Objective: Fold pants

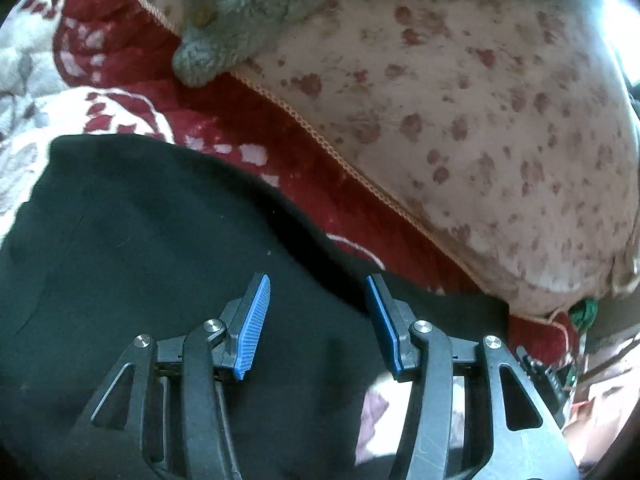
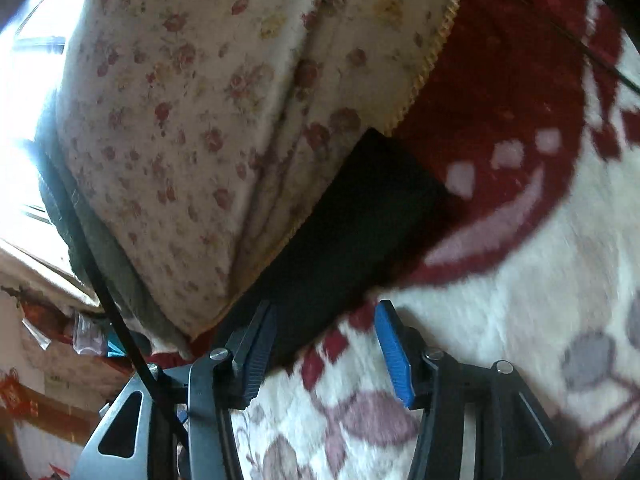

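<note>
Hiding under the floral cushion (image 2: 192,128), black pants (image 2: 360,216) blur.

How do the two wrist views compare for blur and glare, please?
Left wrist view: glare blows out the top right corner; black pants read as a near-featureless dark mass. Right wrist view: window glare whites out the left edge; blanket pattern smeared by motion.

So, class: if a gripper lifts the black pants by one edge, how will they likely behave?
The black pants will probably droop: they lie limp and flat, following the red-and-white blanket. They look like thin cloth, so likely light. Pushed, they would probably bunch rather than slide, since the blanket looks fuzzy.
</note>
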